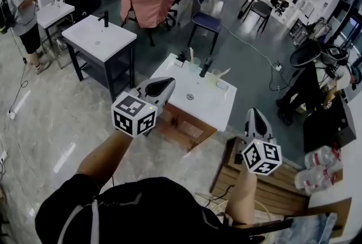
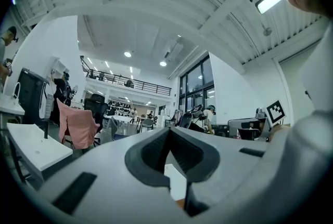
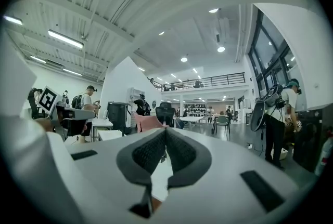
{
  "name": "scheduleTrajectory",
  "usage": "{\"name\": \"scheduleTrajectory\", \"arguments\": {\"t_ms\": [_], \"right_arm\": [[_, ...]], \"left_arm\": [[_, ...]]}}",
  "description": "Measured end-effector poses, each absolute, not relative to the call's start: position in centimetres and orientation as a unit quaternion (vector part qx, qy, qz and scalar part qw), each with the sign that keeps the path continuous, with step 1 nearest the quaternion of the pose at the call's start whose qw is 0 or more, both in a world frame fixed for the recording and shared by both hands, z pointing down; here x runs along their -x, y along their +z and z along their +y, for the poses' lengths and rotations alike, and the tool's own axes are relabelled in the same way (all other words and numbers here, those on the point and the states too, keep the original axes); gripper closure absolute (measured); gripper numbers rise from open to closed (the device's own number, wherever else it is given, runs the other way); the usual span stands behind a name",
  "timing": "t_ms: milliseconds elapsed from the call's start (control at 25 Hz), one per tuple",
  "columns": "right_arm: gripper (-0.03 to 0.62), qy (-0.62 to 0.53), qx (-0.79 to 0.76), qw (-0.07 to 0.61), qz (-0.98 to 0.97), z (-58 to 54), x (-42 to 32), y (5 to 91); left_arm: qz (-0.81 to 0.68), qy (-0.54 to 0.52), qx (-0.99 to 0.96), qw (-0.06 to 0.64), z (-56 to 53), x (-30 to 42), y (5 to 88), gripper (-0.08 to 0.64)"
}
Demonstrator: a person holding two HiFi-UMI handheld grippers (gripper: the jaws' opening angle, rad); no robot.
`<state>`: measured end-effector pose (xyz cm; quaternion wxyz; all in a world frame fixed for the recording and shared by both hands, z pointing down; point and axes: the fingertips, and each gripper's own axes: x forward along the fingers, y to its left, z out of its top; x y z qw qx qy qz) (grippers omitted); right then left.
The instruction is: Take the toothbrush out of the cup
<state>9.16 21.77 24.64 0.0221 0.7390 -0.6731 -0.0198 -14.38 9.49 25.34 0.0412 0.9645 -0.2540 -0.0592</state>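
Left hand-held gripper (image 2: 169, 130), right hand-held gripper (image 3: 165, 129), both closed empty (ribbed pads (image 3: 148, 153)), white table (image 1: 209, 108)

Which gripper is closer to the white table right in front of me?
Left. The left gripper has its tip at the table's left edge; the right gripper is off beyond its near right corner, apart.

a pink cloth (image 1: 148, 4) hangs near a purple chair (image 1: 206, 22)
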Motion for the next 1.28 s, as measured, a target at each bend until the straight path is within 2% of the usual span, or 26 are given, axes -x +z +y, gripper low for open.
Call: {"name": "scheduleTrajectory", "arguments": {"t_ms": [360, 800, 1040, 1280], "right_arm": [[0.588, -0.016, -0.733, 0.021, -0.680, 19.8, -6.2, 26.2], [0.588, -0.019, -0.718, 0.009, -0.696, 12.8, -8.6, 27.1], [0.588, -0.024, -0.708, 0.007, -0.706, 8.1, -11.6, 26.8], [0.588, -0.023, -0.702, 0.010, -0.712, 3.3, -16.0, 26.7]], "left_arm": [[-0.262, -0.048, -0.964, 0.028, 7.3, 16.7, 27.2, 0.557], [-0.297, -0.030, -0.954, 0.021, 2.1, 16.2, 29.0, 0.557], [-0.303, -0.039, -0.951, 0.037, -1.9, 13.2, 28.5, 0.557], [-0.321, -0.021, -0.947, 0.025, -6.9, 8.4, 28.7, 0.557]]}}
